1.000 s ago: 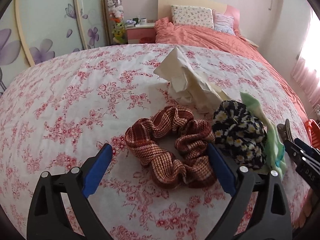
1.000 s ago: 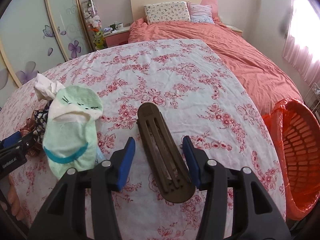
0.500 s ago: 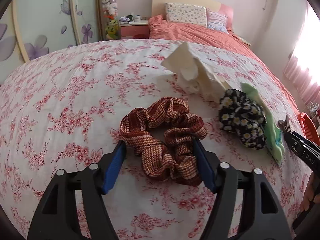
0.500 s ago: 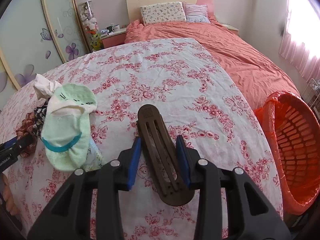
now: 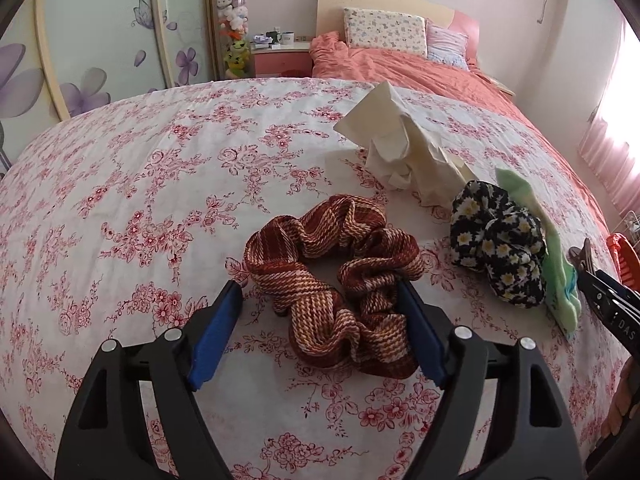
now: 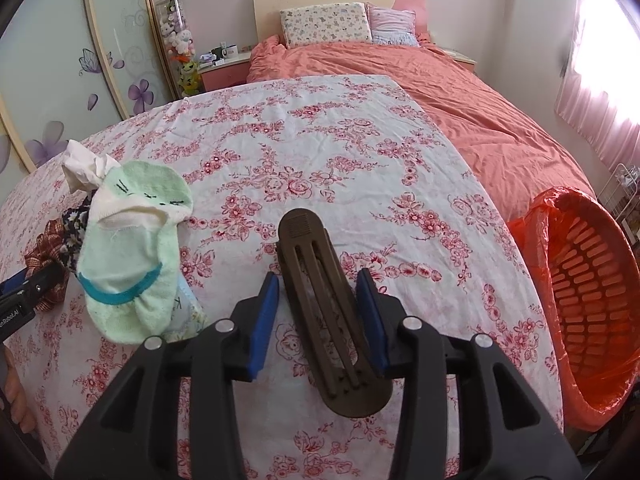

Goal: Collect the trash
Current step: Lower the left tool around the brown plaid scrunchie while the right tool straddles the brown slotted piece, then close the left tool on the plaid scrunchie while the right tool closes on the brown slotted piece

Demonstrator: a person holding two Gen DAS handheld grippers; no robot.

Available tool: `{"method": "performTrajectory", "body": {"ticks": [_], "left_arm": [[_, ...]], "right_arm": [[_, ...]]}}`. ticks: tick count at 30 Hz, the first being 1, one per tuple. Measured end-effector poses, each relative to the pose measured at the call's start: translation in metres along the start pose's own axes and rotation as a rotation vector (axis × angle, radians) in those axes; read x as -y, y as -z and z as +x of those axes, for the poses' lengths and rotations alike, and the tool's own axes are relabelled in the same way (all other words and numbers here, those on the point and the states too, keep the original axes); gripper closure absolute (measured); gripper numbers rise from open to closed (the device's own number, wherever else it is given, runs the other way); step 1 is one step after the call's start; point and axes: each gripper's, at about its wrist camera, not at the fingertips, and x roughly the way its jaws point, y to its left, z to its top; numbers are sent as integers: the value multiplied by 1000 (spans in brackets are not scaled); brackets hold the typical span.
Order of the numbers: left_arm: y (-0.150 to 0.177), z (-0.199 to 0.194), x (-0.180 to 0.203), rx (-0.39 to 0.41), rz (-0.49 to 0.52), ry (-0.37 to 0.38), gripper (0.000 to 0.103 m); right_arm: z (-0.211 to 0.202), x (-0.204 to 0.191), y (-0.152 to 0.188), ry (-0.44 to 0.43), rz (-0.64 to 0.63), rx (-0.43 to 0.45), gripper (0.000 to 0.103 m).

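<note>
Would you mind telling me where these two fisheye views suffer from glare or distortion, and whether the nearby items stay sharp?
Left wrist view: the window at right blows out to white; the floral sheet bulges like a dome; the red scrunchie is sharp. Right wrist view: the curtained window also glares; the wardrobe doors curve; the brown hair clip and orange basket are crisp.

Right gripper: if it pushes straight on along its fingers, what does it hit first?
The brown hair clip, already between the right gripper fingers, whose jaws are opening. Beyond it, likely only the floral sheet; the orange basket sits off to the side.
</note>
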Motion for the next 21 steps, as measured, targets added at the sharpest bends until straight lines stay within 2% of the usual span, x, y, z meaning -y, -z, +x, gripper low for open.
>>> {"method": "performTrajectory", "body": {"ticks": [3, 5, 6, 8, 10, 14, 15, 17, 19, 21], "left_arm": [[0, 1, 3, -4, 12, -14, 24], [-1, 2, 5, -8, 15, -34, 18], [-1, 2, 5, -9, 13, -39, 16], [-1, 3, 3, -15, 2, -41, 11], [0, 4, 1, -22, -4, -42, 9], [-1, 3, 4, -22, 12, -57, 8], [-1, 3, 5, -23, 20, -60, 8], [-3, 4, 7, -35, 27, -55, 8], [-4, 5, 9, -42, 28, -48, 9], [-5, 6, 12, -40, 33, -41, 9]], "right_arm": [[-1, 1, 0, -6, 8, 1, 55], [-1, 2, 2, 7, 7, -1, 47], [-1, 3, 3, 20, 5, -4, 38], [-2, 6, 4, 25, 10, -11, 34], [-2, 10, 5, 25, 23, -12, 25], [1, 10, 5, 27, 10, -28, 14], [1, 10, 5, 24, 6, -30, 14], [1, 9, 5, 31, -2, -28, 22], [-1, 8, 4, 27, -11, -10, 46], [-2, 6, 3, 14, -22, -1, 56]]}}
